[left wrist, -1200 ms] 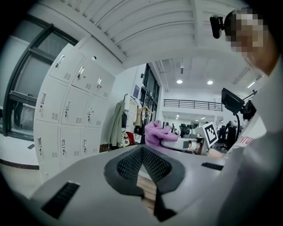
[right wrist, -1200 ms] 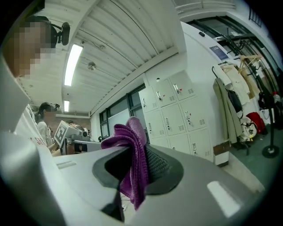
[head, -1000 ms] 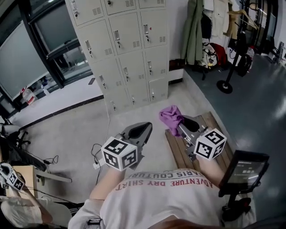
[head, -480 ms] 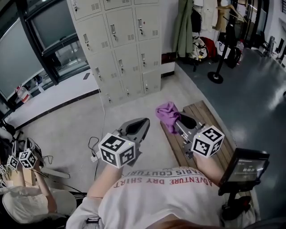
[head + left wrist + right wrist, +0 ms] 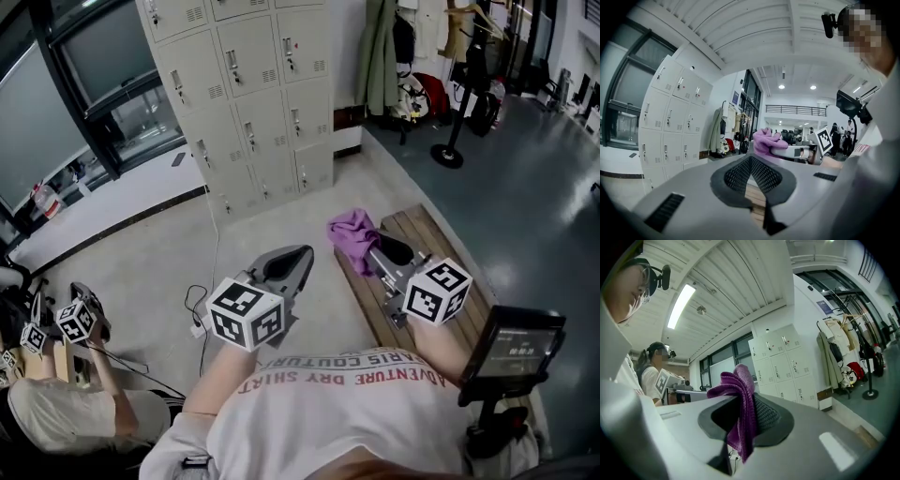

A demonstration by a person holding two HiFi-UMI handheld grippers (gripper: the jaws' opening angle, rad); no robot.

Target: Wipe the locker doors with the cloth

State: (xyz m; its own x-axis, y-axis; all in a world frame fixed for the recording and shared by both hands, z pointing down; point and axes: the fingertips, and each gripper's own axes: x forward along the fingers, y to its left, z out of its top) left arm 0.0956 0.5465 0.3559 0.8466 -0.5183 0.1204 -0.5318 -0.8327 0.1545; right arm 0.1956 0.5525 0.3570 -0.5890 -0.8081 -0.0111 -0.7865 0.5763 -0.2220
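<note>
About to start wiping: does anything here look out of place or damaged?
Nothing stands out. The purple cloth is bunched but clamped in the right gripper, the left gripper is shut and empty, and the visible locker doors are closed.

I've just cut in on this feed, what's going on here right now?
A person stands holding a gripper in each hand. The right gripper is shut on a purple cloth, held out above a wooden bench. The left gripper is shut with nothing in it. The lockers stand ahead across open floor, and the cloth is not touching any door, so wiping has not yet begun.
</note>
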